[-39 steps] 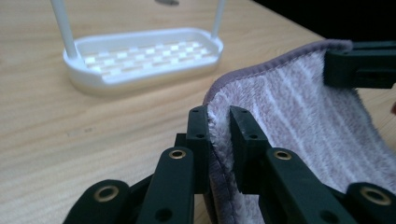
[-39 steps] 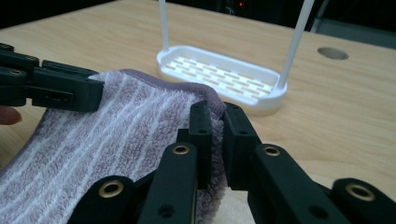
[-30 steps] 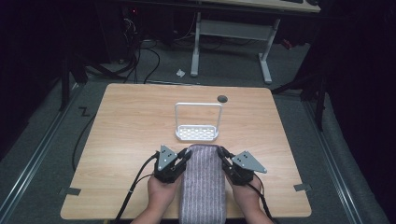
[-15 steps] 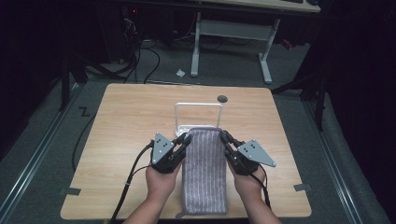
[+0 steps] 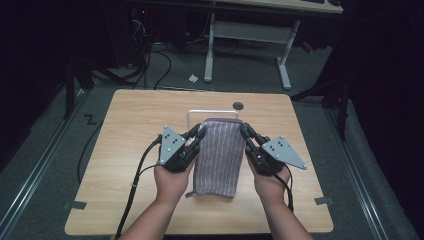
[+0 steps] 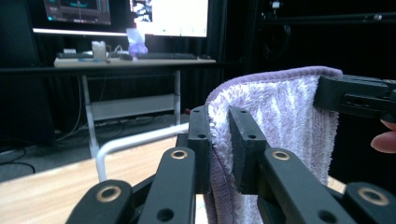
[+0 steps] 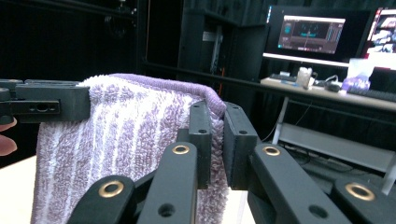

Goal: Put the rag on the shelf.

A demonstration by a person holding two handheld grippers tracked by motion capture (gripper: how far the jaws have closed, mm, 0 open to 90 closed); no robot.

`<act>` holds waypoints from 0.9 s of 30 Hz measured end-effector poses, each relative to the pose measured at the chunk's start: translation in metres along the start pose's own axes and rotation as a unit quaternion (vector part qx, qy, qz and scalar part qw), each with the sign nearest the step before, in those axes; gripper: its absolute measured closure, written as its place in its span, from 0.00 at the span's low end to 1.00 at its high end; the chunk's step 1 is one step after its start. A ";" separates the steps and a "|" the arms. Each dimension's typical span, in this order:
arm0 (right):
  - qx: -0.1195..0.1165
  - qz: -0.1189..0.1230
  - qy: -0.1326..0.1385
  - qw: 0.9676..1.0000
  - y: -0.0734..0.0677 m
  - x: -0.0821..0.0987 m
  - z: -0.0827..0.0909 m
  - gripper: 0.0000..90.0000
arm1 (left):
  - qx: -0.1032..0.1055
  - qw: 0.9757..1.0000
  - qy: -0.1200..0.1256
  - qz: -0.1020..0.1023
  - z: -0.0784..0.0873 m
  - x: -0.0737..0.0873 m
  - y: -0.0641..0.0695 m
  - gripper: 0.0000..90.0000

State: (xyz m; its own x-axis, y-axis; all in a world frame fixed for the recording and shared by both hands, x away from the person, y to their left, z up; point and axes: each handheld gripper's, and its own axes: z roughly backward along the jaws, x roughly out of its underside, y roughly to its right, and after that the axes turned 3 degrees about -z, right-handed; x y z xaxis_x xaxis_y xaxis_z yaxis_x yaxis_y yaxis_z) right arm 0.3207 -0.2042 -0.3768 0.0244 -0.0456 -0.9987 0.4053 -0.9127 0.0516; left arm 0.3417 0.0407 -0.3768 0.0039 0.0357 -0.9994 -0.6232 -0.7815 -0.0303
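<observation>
A purple striped towel (image 5: pixel 218 155) hangs lifted above the wooden table (image 5: pixel 130 130), stretched between both grippers. My left gripper (image 5: pixel 200 132) is shut on its top left corner, and my right gripper (image 5: pixel 244 129) is shut on its top right corner. In the left gripper view the towel (image 6: pixel 275 116) is pinched in my left gripper (image 6: pixel 218 140), with the other gripper's jaw holding the far corner. In the right gripper view my right gripper (image 7: pixel 212 135) clamps the towel (image 7: pixel 121 140) edge. A white wire rack (image 5: pixel 197 114) stands right behind the towel, mostly hidden.
A small dark round thing (image 5: pixel 238 105) lies near the table's far edge. A desk (image 6: pixel 130 60) with monitors stands beyond the table. Cables trail from the left gripper over the table's front left.
Both grippers have risen and moved away from me toward the rack, carrying the towel. The towel has gone from lying on the table to hanging lifted, and it now hides the rack's base.
</observation>
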 end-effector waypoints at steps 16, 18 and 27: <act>-0.003 0.010 0.021 1.000 0.003 -0.037 -0.014 0.93 | -0.008 1.000 0.016 -0.017 -0.010 -0.026 -0.013 0.89; -0.001 0.012 0.021 1.000 0.005 -0.042 -0.019 0.93 | -0.009 1.000 0.016 -0.020 -0.014 -0.031 -0.017 0.89; 0.005 0.006 0.025 1.000 0.015 -0.062 -0.054 0.93 | -0.022 0.999 0.021 -0.035 -0.040 -0.052 -0.040 0.89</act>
State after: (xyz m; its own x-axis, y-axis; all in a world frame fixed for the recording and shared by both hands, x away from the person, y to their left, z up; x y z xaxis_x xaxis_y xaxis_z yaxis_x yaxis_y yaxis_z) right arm 0.3743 -0.1932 -0.3138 0.0749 -0.0372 -0.9965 0.3949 -0.9165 0.0639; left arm 0.3977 0.0451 -0.3248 0.0803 0.0657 -0.9946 -0.5847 -0.8050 -0.1003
